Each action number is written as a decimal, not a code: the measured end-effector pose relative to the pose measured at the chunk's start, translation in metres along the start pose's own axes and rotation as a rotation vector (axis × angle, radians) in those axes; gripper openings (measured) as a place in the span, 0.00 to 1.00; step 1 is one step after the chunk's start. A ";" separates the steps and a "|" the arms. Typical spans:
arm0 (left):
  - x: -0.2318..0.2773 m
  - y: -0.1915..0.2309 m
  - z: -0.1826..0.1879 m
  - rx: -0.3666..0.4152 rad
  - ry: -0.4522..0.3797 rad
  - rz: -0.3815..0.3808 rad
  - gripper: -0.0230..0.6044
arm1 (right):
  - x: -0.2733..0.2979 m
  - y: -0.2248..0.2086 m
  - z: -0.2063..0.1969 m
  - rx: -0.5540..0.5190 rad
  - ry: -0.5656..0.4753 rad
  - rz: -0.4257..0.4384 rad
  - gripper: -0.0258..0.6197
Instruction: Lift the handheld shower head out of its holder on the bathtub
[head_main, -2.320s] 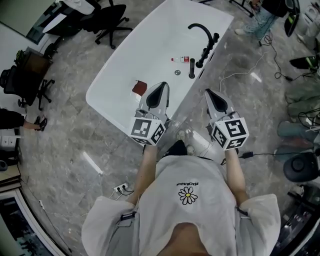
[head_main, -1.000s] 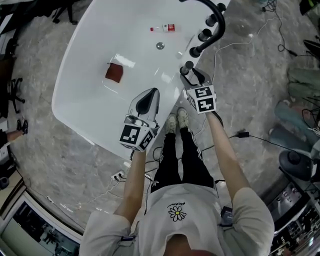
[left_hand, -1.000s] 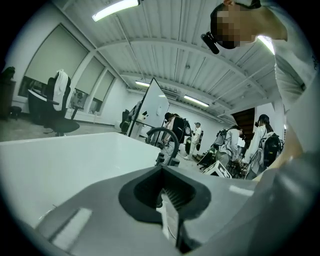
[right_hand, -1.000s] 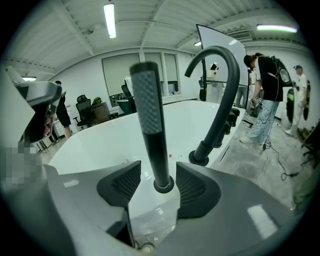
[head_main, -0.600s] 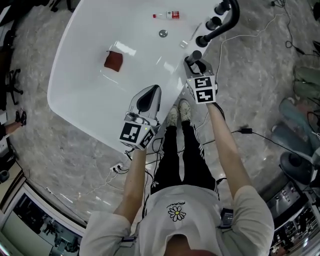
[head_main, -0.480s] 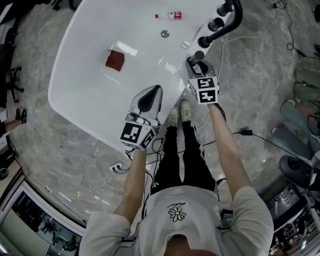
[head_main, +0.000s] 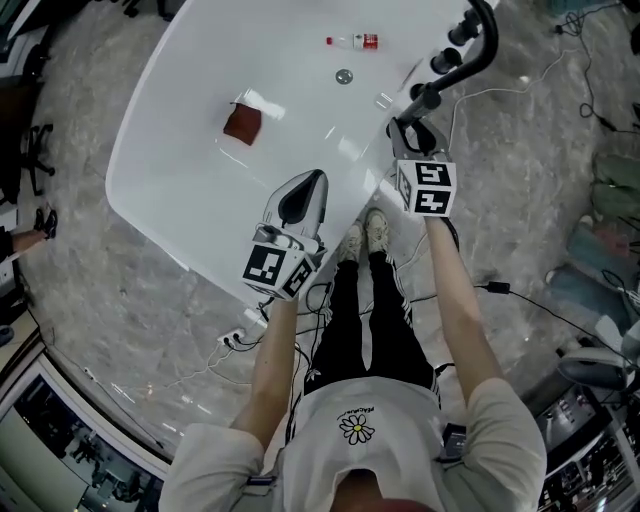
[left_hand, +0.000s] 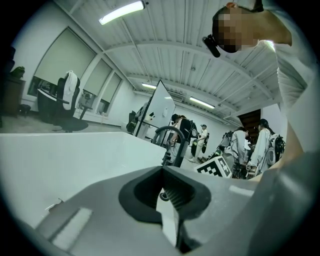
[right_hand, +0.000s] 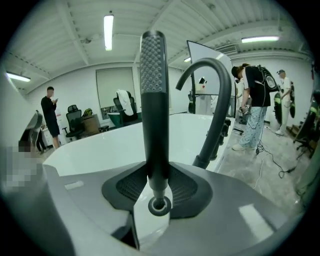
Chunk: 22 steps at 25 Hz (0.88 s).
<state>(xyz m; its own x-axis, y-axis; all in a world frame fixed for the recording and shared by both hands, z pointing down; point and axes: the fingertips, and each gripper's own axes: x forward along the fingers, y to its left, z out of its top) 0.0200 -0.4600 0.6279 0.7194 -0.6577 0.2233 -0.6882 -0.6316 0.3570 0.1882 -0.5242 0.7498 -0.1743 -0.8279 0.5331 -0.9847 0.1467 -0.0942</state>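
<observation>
The black handheld shower head (right_hand: 153, 55) stands upright at the rim of the white bathtub (head_main: 180, 190), just in front of the arched black faucet (right_hand: 218, 95). My right gripper (right_hand: 152, 172) is shut on the lower part of its handle, and the round end of the handle shows just below the jaws. In the head view the right gripper (head_main: 408, 128) sits at the tub's right rim beside the faucet base (head_main: 427, 97) and hides most of the shower head. My left gripper (head_main: 310, 178) hovers over the tub's near edge, shut and holding nothing; its gripper view shows the jaws (left_hand: 161, 170) met.
A dark red cloth (head_main: 242, 122), a drain (head_main: 344, 76) and a small bottle (head_main: 355, 41) lie in the tub. Black knobs (head_main: 443, 62) line the rim by the faucet. Cables (head_main: 520, 290) run over the grey floor. Several people (right_hand: 257, 105) stand behind the tub.
The right gripper has gone from near my body to the tub rim by the faucet and shut on the shower head handle. The left gripper has barely moved.
</observation>
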 end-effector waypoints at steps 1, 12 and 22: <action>-0.002 0.001 0.005 0.001 -0.010 0.006 0.04 | -0.004 -0.001 0.015 0.013 -0.031 -0.003 0.27; -0.033 -0.025 0.167 0.106 -0.231 0.018 0.04 | -0.118 0.030 0.211 -0.067 -0.306 0.024 0.27; -0.067 -0.087 0.297 0.179 -0.438 0.023 0.04 | -0.262 0.057 0.352 -0.123 -0.546 0.075 0.27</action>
<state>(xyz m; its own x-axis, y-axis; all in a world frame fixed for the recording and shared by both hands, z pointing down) 0.0035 -0.4833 0.3125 0.6228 -0.7595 -0.1878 -0.7368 -0.6501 0.1859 0.1773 -0.4901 0.3087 -0.2514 -0.9678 0.0136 -0.9679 0.2514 0.0013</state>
